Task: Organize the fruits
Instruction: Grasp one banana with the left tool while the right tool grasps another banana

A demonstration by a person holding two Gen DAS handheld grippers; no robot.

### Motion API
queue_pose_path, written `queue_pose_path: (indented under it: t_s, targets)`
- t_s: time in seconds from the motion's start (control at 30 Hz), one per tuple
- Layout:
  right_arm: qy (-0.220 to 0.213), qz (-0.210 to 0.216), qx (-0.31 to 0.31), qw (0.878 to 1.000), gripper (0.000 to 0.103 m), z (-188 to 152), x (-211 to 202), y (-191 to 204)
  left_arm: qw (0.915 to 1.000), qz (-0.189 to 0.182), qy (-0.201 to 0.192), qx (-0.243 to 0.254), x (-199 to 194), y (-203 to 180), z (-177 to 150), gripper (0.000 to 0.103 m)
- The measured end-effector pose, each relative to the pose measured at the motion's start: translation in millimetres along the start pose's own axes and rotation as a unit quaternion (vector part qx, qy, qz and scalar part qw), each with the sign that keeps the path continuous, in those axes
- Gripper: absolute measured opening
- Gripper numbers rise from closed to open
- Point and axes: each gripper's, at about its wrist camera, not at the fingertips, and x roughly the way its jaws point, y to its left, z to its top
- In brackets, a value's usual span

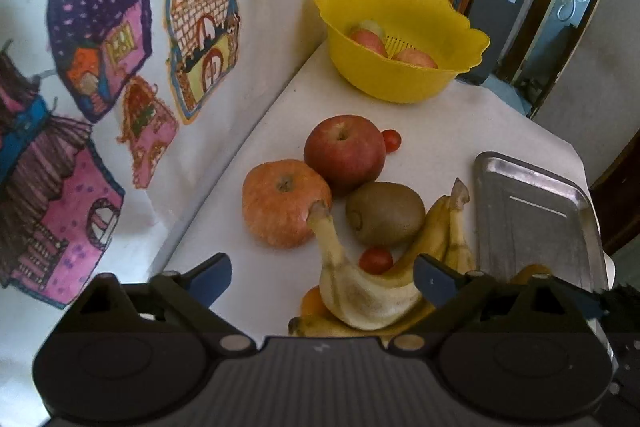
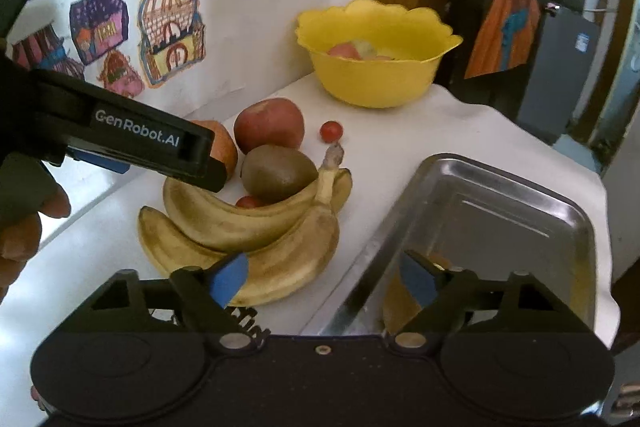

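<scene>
On the white table lie a red apple (image 1: 345, 150), an orange-red apple (image 1: 285, 203), a kiwi (image 1: 385, 213), two cherry tomatoes (image 1: 391, 140) (image 1: 375, 260) and a banana bunch (image 2: 256, 227). My left gripper (image 1: 322, 277) is open and hovers over the bananas (image 1: 360, 287), holding nothing. In the right wrist view its body (image 2: 132, 143) hangs above the fruit. My right gripper (image 2: 324, 277) is open and empty, straddling the near rim of a steel tray (image 2: 500, 211); a yellow-brown fruit (image 2: 396, 307) lies in the tray under it.
A yellow bowl (image 1: 400, 35) with apples (image 1: 370, 41) stands at the table's far end, also in the right wrist view (image 2: 376, 55). The tray (image 1: 536, 215) is right of the fruit. A wall with drawings (image 1: 120, 67) runs along the left. The table edge drops off at right.
</scene>
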Motion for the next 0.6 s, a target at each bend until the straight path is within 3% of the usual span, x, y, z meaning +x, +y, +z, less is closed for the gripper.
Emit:
queue_pose_path:
  t_s: [0.13,0.27,0.43,0.5,0.6]
  targets:
    - [0.002,0.008,-0.019,1.000,0.071,7.2,12.0,2.6,0.9999,-0.007,0.009,-0.006,9.1,0.8,-0.5,0.086]
    - [0.013,0.014,-0.029,0.999,0.065,12.6,21.8,2.1,0.9996,-0.012,0.016,-0.018,15.7,2.3,-0.3,0.071]
    - [0.026,0.044,-0.018,0.999,0.063,17.6,29.9,-4.2,0.9994,-0.019,0.016,-0.022,20.7,0.5,2.2,0.055]
    - [0.032,0.059,-0.013,0.998,0.063,19.0,33.6,-8.8,0.9992,-0.026,0.019,-0.023,22.4,0.2,2.8,0.042]
    - [0.044,0.084,0.000,0.995,0.063,21.0,40.1,-17.7,0.9989,-0.032,0.021,-0.026,22.5,-2.2,3.1,0.034]
